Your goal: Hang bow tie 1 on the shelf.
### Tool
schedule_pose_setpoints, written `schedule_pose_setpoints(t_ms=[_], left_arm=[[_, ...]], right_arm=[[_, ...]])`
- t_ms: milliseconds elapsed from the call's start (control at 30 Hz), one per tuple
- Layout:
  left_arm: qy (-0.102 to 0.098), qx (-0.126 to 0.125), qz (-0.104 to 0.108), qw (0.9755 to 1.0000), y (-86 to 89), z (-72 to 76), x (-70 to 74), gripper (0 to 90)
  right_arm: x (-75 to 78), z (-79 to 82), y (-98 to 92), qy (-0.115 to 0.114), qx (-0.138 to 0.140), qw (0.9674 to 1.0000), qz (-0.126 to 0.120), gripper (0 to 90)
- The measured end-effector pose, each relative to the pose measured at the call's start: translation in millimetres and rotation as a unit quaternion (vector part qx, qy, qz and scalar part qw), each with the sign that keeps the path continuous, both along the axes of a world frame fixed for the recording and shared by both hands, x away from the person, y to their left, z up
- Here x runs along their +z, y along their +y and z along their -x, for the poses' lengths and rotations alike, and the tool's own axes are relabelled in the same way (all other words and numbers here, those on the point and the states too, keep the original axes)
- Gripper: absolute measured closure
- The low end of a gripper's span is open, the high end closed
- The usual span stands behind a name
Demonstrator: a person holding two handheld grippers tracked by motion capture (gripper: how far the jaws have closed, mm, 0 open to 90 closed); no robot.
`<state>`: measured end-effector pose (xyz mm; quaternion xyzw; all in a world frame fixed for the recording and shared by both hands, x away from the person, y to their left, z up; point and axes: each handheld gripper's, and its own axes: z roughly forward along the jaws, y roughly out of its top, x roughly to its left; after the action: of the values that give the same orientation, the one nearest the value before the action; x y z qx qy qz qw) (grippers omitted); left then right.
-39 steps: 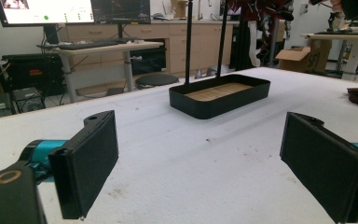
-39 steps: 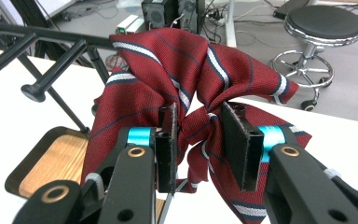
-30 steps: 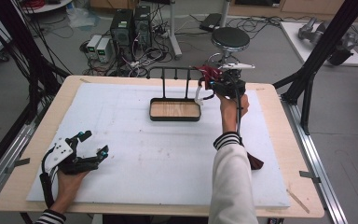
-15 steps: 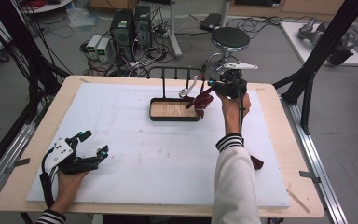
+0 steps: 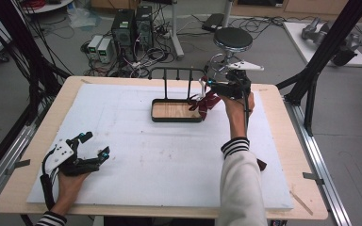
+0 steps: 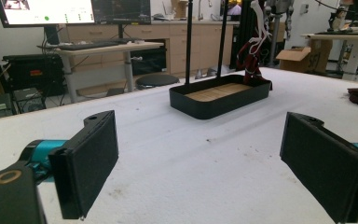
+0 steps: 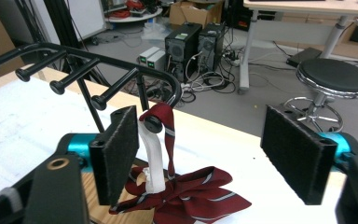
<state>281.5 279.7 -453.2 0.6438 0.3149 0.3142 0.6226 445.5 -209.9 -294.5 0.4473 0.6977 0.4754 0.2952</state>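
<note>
- Bow tie [image 7: 186, 196], dark red with pale stripes, hangs by its strap from the peg [image 7: 153, 122] at the right end of the black rack [image 5: 176, 71], at the far side of the table [image 5: 122, 221]. Its bow droops down by the right end of the tray [image 5: 156, 117] under the rack.
- Our right gripper [image 7: 198, 154] has just been opening, and its 2 pads stand wide apart. The white part of the strap [image 7: 151, 158] is close beside the left pad, but nothing squeezes it, so the tie is let go.
- Now we want to leave without knocking it off. We think the best way is to keep the jaws wide and pull straight back toward us, slow and level.
- We should watch that left pad, since its fuzzy face could catch the strap and drag it off the peg.
- Our left gripper [image 5: 92, 147] rests at the near left of the table, jaws open, holding nothing. It can stay there.
</note>
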Motion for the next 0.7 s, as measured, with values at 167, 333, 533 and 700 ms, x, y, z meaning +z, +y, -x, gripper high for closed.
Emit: schedule_pose_setpoints(t_ms=[167,333,533,700], left_arm=[[0.001,-0.001,0.001,1.0,0.5,-0.2,0.0,11.8],[0.002,-0.001,0.005,1.0,0.9,-0.3,0.0,11.7],[0.001,0.0,0.007,1.0,1.4,-0.2,-0.2,11.7],[0.001,-0.002,0.01,0.9999,1.8,-0.6,-0.2,11.7]], right_arm=[[2.0,3.2,-5.5,-0.006,0.004,0.9999,-0.012,20.9],[5.8,8.9,-11.3,-0.012,0.015,0.9995,-0.025,18.2],[14.6,22.6,-16.3,-0.022,0.024,0.9992,-0.022,17.0],[22.6,36.2,-22.7,-0.032,0.033,0.9985,-0.029,17.0]])
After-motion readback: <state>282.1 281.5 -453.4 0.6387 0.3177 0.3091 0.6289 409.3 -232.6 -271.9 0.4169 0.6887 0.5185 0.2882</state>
